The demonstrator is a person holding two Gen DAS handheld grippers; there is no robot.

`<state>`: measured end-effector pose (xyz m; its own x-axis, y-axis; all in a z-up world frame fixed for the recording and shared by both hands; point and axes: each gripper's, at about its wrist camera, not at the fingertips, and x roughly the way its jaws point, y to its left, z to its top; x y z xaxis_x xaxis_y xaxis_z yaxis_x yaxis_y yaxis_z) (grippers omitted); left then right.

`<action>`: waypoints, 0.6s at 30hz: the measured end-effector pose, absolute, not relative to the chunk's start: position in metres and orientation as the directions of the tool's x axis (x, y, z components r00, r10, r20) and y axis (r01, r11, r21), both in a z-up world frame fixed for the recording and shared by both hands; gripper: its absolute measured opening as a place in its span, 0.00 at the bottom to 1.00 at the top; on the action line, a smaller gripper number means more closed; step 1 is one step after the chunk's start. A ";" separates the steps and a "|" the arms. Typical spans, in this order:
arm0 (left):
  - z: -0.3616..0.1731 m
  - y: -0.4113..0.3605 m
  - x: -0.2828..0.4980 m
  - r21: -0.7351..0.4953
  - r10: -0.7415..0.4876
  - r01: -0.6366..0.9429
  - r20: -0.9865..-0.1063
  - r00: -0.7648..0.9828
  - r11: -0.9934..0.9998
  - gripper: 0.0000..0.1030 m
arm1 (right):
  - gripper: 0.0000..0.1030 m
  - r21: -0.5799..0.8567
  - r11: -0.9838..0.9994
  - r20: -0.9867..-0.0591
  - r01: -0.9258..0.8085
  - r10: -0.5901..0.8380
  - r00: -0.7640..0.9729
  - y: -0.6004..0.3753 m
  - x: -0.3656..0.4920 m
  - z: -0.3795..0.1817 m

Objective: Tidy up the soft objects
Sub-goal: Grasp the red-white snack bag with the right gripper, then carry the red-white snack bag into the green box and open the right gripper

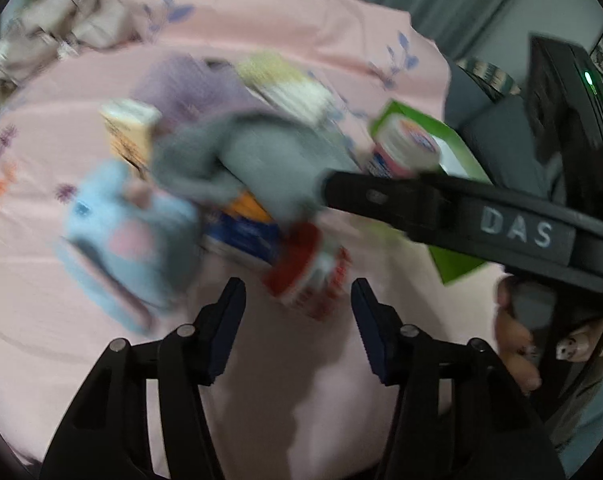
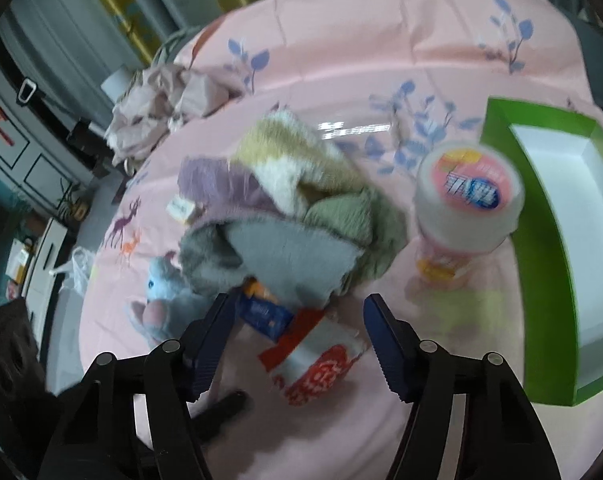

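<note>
A heap of soft towels lies mid-bed: a grey one in front, green, purple and yellow-white behind. A blue plush toy lies left of the heap; it also shows in the left wrist view, as does the grey towel. My right gripper is open just before the heap, above a red-white packet. In the left wrist view the right gripper's body reaches in from the right to the grey towel. My left gripper is open and empty above the pink sheet.
A green box with white inside stands at the right. A pink-lidded jar stands next to it. A blue-orange box and a small carton lie by the heap. Crumpled pink cloth lies far left. The bed edge drops off left.
</note>
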<state>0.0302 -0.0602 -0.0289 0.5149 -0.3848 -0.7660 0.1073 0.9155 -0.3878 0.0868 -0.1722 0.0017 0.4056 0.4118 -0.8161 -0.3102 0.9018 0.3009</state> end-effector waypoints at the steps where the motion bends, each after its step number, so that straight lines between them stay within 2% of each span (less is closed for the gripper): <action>1: -0.032 -0.065 0.030 -0.404 -0.402 0.113 -0.759 0.512 0.908 0.48 | 0.67 0.297 0.900 -0.816 -0.318 0.412 0.405 -0.172 0.086 0.001; 2: -0.033 -0.067 0.031 -0.405 -0.402 0.112 -0.759 0.512 0.907 0.47 | 0.67 0.299 0.900 -0.817 -0.317 0.413 0.403 -0.174 0.086 -0.001; 4: -0.041 -0.073 0.034 -0.397 -0.387 0.093 -0.774 0.501 0.913 0.37 | 0.67 0.309 0.904 -0.828 -0.296 0.409 0.385 -0.179 0.089 -0.008; 6: -0.049 -0.078 0.037 -0.402 -0.383 0.070 -0.785 0.487 0.913 0.33 | 0.67 0.315 0.911 -0.845 -0.267 0.397 0.358 -0.184 0.094 -0.018; 11: -0.068 -0.083 0.048 -0.385 -0.349 0.017 -0.815 0.462 0.923 0.32 | 0.67 0.355 0.913 -0.872 -0.203 0.402 0.281 -0.190 0.110 -0.047; 12: -0.071 -0.083 0.049 -0.382 -0.343 0.009 -0.817 0.464 0.924 0.34 | 0.67 0.363 0.911 -0.875 -0.195 0.405 0.266 -0.190 0.111 -0.052; 14: -0.075 -0.081 0.053 -0.413 -0.365 -0.005 -0.812 0.455 0.911 0.35 | 0.67 0.355 0.915 -0.884 -0.193 0.396 0.249 -0.187 0.113 -0.059; 16: -0.077 -0.081 0.055 -0.424 -0.374 -0.008 -0.808 0.456 0.906 0.34 | 0.59 0.349 0.915 -0.889 -0.205 0.392 0.236 -0.182 0.112 -0.064; 17: -0.077 -0.081 0.055 -0.428 -0.377 -0.008 -0.806 0.456 0.904 0.34 | 0.49 0.368 0.905 -0.882 -0.212 0.412 0.229 -0.181 0.112 -0.065; 18: -0.077 -0.081 0.055 -0.435 -0.382 -0.010 -0.802 0.459 0.900 0.33 | 0.44 0.374 0.901 -0.878 -0.220 0.421 0.229 -0.180 0.111 -0.063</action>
<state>0.0549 -0.0806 -0.0765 0.4586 -0.3824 -0.8021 -0.0102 0.9003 -0.4351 0.1111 -0.1796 -0.0634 0.2288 0.4206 -0.8779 -0.2201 0.9009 0.3742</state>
